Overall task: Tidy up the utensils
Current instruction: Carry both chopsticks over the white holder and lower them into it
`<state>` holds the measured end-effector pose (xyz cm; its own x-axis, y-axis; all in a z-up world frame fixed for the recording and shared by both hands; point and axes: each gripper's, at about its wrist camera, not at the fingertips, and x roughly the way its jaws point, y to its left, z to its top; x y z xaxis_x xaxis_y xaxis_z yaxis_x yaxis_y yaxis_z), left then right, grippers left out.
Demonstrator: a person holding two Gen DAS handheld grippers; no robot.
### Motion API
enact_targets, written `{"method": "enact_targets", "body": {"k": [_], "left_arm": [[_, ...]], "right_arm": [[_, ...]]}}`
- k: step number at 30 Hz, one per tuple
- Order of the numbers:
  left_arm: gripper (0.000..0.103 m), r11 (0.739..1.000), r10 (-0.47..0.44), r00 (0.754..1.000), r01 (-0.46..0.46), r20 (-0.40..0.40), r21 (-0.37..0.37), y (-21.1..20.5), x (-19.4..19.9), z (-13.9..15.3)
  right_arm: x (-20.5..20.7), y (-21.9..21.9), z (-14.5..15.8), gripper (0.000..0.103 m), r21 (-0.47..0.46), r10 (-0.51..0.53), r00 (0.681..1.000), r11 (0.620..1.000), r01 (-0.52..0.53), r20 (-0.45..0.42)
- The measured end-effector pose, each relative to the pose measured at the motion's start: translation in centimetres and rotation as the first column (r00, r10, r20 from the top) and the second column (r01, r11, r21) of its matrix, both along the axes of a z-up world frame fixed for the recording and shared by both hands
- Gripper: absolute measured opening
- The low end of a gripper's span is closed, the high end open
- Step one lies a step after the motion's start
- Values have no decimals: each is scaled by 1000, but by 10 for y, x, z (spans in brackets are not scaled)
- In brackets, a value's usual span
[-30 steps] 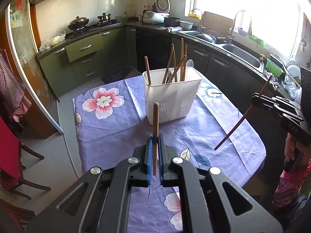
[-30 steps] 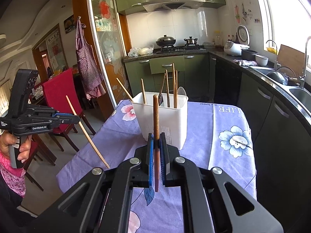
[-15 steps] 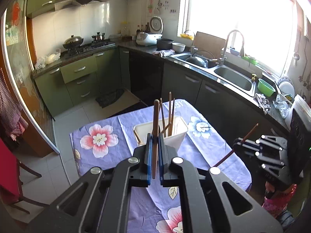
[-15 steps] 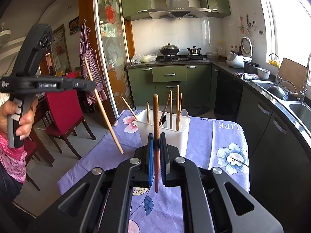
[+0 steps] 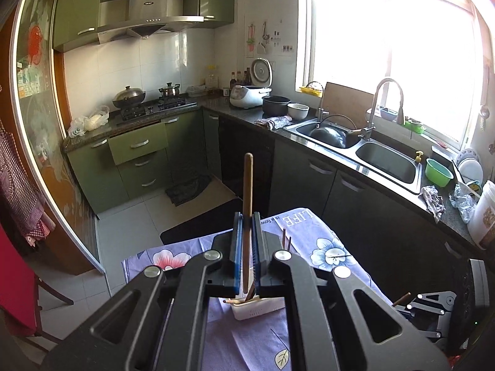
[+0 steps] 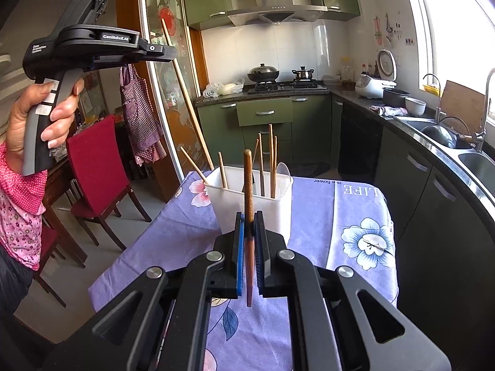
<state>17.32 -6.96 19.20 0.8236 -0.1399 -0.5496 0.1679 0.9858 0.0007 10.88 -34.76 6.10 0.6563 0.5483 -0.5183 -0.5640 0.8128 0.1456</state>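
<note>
Your left gripper (image 5: 247, 241) is clamped on a chopstick (image 5: 247, 216), blue pads pinching it on both sides, and it stands near upright in the left wrist view. From the right wrist view that same gripper (image 6: 168, 53) hangs high and to the left of the table, gripped in your left hand (image 6: 37, 117), and its long pale chopstick (image 6: 185, 99) slants down toward the holder, its lower end reaching close to the left rim. Whether that end is inside the holder, you cannot tell from here.

Your right gripper (image 6: 250, 238) is clenched on a darker brown chopstick (image 6: 248, 216), held vertical, lower end poking out below the pads. It sits above the tablecloth (image 6: 340, 216), on your side of the white utensil holder (image 6: 247, 207).

The holder stands on the purple floral cloth, with several chopsticks leaning inside it and a white spoon (image 6: 283, 170) at the right end. In the left wrist view the holder (image 5: 256, 307) shows only as a sliver beneath the fingers (mostly hidden by the gripper body). The right gripper (image 5: 433, 306) peeks in at the lower right there.
</note>
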Motion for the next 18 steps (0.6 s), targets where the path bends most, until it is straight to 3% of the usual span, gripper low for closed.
{"method": "enact_targets", "body": {"k": [9,13,17,18], "left_arm": [[6,1000,9,987,-14,-161,-28,8,43,-76],[9,1000,1,985,-5,-175,-24,10,41,-88],[42,1000,-6,991,3,-136,-27,11,24,-80],[45,1000,-5,992,2,-122,-22,11,19,-77]], "right_arm": [[4,2,7,7,9,0,1000,1000,0,8],[9,10,19,7,15,15,1000,1000,-16,23],[19,16,42,7,42,17,998,999,-19,58],[21,17,49,7,52,12,997,999,-16,70]]}}
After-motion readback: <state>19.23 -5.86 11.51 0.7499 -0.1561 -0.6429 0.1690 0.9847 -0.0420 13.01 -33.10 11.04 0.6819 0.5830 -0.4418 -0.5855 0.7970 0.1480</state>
